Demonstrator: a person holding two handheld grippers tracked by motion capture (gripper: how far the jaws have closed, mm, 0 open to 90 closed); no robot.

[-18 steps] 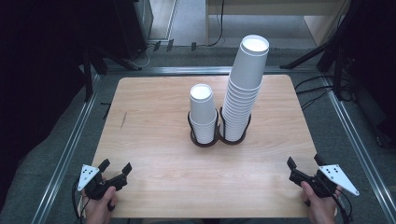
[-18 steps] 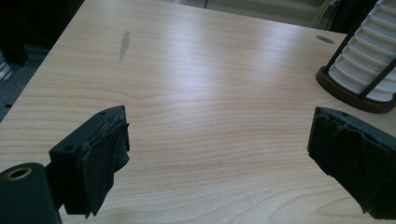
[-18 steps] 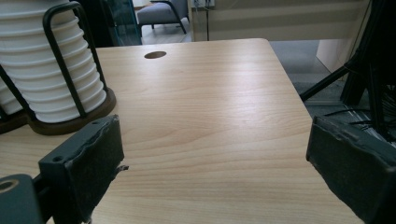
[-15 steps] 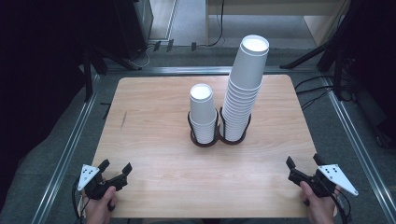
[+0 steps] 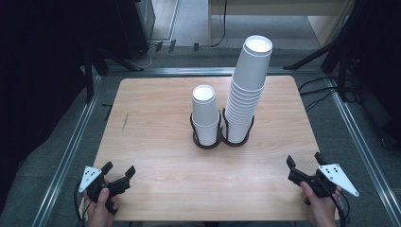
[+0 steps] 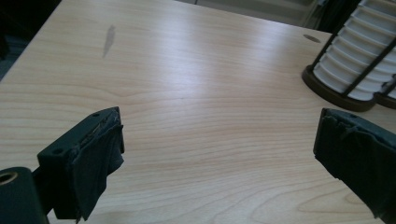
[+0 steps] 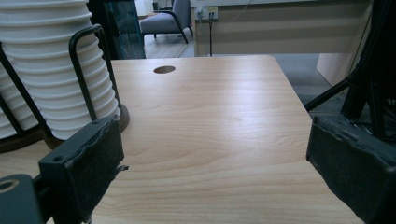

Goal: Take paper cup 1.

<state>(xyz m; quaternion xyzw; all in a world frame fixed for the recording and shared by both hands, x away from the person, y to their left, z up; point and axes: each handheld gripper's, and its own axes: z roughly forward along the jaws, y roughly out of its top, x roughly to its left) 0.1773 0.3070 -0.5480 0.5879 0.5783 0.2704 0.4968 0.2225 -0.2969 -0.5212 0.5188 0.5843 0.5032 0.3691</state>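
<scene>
Two stacks of white paper cups stand upside down in a black wire holder (image 5: 221,140) at the table's middle: a short stack (image 5: 205,113) on the left and a tall stack (image 5: 247,87) on the right. My left gripper (image 5: 118,170) rests near the front left corner, open, nothing between its jaws (image 6: 217,158). My right gripper (image 5: 302,163) sits near the front right corner, also open and empty (image 7: 212,158). The tall stack (image 7: 51,70) rises at the left of the right gripper view; the holder's base (image 6: 334,91) shows at the right of the left gripper view.
The wooden table (image 5: 156,118) has a small dark smudge (image 5: 125,121) on its left side and a round hole (image 7: 164,69) near the far edge. Metal rails (image 5: 71,151) run along both sides, with cables and stand legs (image 5: 326,52) beyond.
</scene>
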